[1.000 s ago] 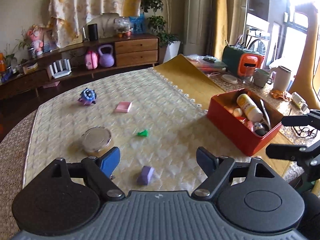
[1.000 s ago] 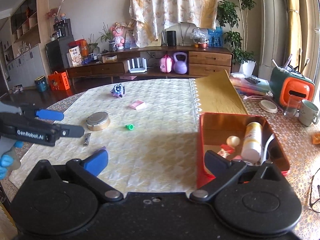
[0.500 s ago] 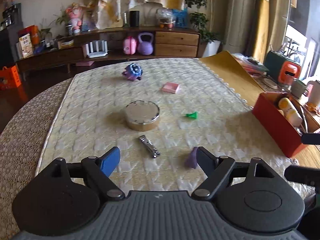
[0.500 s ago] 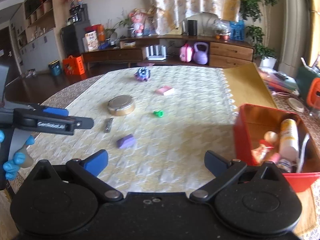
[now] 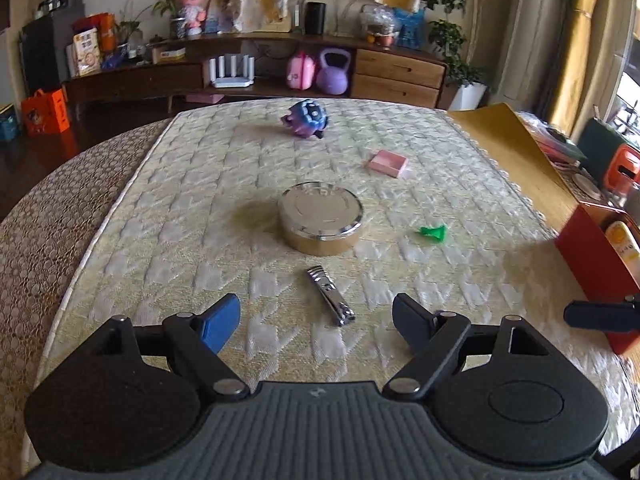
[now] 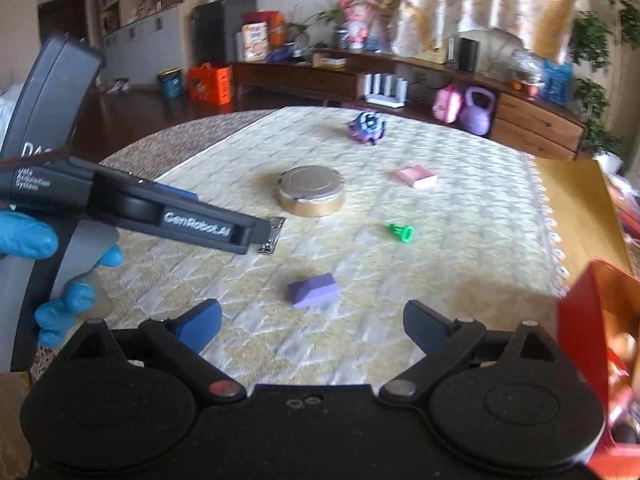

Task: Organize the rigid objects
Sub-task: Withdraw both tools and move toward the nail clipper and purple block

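- Between the left gripper's [image 5: 316, 322] wide-spread blue pads: nothing gripped; a metal nail clipper [image 5: 330, 296] lies on the quilted cloth just ahead of the gap.
- Right gripper [image 6: 312, 322]: jaws wide and closing a little, holding nothing; a purple block [image 6: 313, 290] lies on the cloth just ahead of its tips, not touched.
- Left of the right gripper: a blue-gloved hand [image 6: 44, 264] holds the left gripper's handle.
- Farther ahead of both: a closed round tin [image 5: 321, 218], silver lid on, contents hidden.
- Right of the tin: a small green piece [image 5: 433, 234]; beyond it a pink block [image 5: 388, 163]; farthest out, a blue-and-purple toy [image 5: 306, 119].
- Far right of both grippers: an open red box [image 5: 582, 248] at the cloth's edge; a pale yellow bottle [image 5: 622, 242] lies in it, the other contents too blurred to name.
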### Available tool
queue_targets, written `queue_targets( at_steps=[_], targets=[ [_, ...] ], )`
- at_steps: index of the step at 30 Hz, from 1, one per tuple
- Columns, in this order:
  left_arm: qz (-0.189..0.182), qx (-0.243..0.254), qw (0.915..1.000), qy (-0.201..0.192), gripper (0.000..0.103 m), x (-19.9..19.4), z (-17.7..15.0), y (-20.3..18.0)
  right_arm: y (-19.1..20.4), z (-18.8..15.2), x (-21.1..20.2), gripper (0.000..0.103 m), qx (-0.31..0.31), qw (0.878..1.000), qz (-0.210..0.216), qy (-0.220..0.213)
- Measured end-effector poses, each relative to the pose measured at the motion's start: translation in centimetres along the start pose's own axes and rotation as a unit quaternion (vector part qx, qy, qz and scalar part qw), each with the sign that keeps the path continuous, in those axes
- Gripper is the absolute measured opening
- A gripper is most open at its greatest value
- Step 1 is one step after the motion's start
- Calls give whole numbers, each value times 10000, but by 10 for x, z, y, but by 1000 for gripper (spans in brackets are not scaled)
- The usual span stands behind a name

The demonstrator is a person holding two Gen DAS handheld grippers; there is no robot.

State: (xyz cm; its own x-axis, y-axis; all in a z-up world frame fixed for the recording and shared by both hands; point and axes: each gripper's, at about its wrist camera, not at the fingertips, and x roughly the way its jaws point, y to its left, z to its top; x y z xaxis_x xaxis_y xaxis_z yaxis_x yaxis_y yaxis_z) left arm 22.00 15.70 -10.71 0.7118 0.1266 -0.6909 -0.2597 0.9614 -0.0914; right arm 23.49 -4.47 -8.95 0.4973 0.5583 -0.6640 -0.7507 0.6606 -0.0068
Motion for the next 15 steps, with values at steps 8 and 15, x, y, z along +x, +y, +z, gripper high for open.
queue_targets(
  at_steps=[8,15],
  targets=[
    [142,-160,9997,103,83,24,-4,0,-5,5,34,84,-291,9990,261,210],
    [173,-242,9996,-11,71,31,-7,-2,-5,6,49,70,-478,9978,401,213]
  ],
)
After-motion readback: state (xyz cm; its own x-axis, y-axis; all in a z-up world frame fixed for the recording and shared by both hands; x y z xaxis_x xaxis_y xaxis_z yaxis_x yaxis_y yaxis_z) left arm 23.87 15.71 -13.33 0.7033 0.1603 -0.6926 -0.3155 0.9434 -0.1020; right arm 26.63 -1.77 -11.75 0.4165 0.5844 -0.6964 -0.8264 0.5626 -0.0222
